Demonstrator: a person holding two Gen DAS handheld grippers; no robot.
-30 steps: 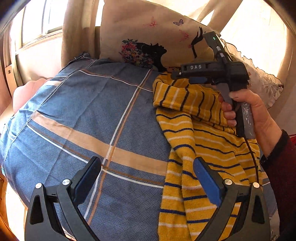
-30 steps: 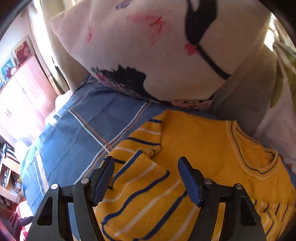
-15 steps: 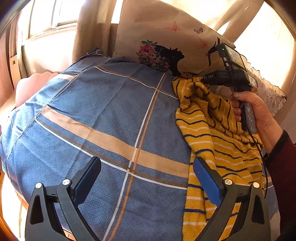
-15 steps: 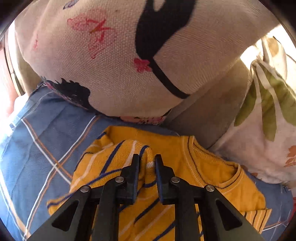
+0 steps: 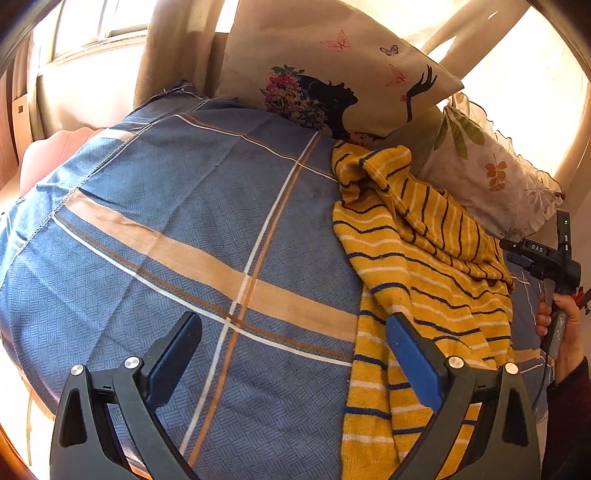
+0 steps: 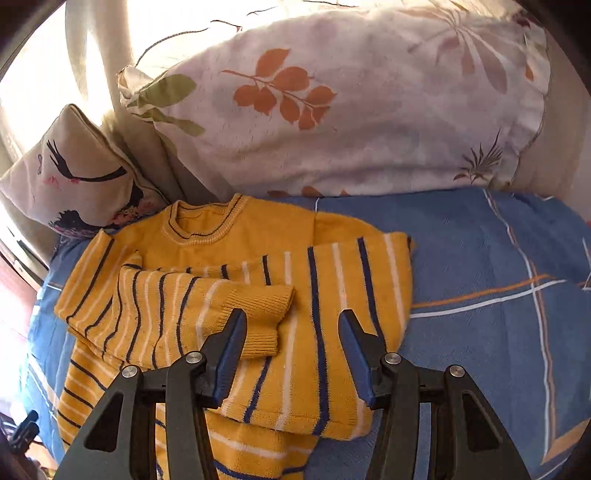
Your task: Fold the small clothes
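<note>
A small yellow sweater (image 6: pixel 258 295) with navy and white stripes lies on the blue checked bedsheet (image 5: pixel 166 240), both sleeves folded across its body. It also shows in the left wrist view (image 5: pixel 417 266) on the right. My right gripper (image 6: pixel 291 354) is open and empty, just above the sweater near the ribbed sleeve cuff (image 6: pixel 266 314). Its body shows in the left wrist view (image 5: pixel 546 258) at the far right, held by a hand. My left gripper (image 5: pixel 291 354) is open and empty over the sheet, its right finger at the sweater's lower edge.
A beige cushion (image 5: pixel 332 74) with a black silhouette print and a white leaf-print pillow (image 6: pixel 351 103) stand at the bed's head behind the sweater. A curtained window (image 5: pixel 92 22) is at the back left. Blue sheet (image 6: pixel 498 295) extends right of the sweater.
My right gripper, shut on the sleeve half a second ago, has laid it across the sweater, opened and pulled back to the right. My left gripper stays open and has drawn back slightly.
</note>
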